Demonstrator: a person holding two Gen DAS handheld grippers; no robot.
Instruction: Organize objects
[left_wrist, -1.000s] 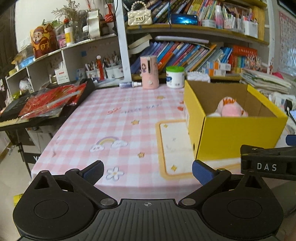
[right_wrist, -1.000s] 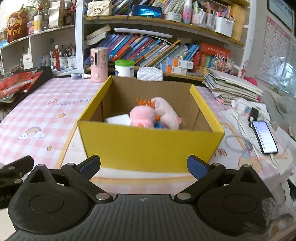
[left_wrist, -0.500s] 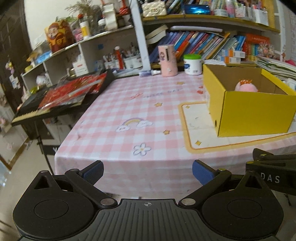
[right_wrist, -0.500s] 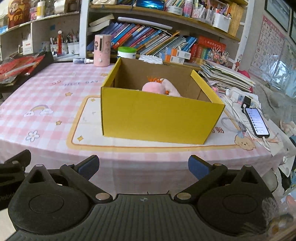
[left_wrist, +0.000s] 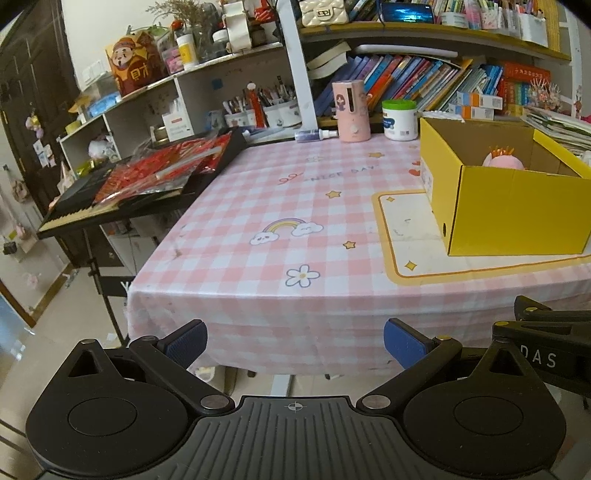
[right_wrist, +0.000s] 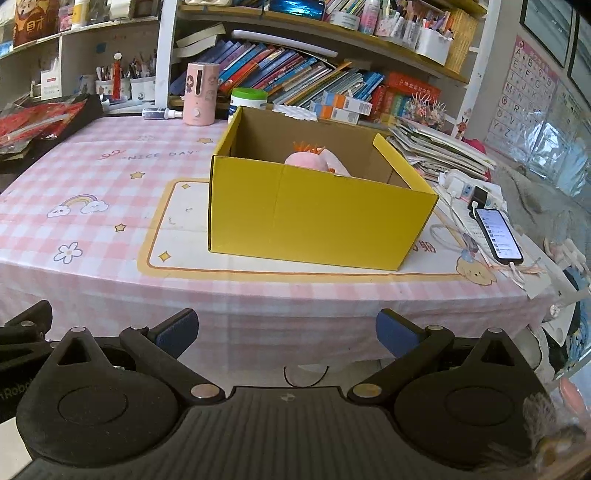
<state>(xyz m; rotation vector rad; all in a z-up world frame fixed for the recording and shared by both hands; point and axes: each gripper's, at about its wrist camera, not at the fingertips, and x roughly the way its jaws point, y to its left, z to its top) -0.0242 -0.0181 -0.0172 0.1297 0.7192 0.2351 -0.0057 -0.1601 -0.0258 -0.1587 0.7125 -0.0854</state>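
Observation:
A yellow cardboard box (right_wrist: 317, 218) stands open on the pink checked tablecloth (right_wrist: 110, 173). It also shows in the left wrist view (left_wrist: 513, 214). A pink plush toy (right_wrist: 314, 158) lies inside it, and its top shows in the left wrist view (left_wrist: 502, 159). My left gripper (left_wrist: 294, 341) is open and empty, held off the table's near edge. My right gripper (right_wrist: 284, 332) is open and empty, in front of the table and below the box. Other contents of the box are hidden by its walls.
A pink cylinder device (left_wrist: 351, 110), a white jar with green lid (left_wrist: 399, 120) and a small spray bottle (left_wrist: 314, 134) stand at the table's far edge. A keyboard with red packets (left_wrist: 147, 177) is at the left. A phone (right_wrist: 498, 236) and papers (right_wrist: 439, 151) lie at the right.
Both grippers have pulled back and away from the table. The box and table look smaller and farther, and the table's front edge and the floor have come into view. Both stay open.

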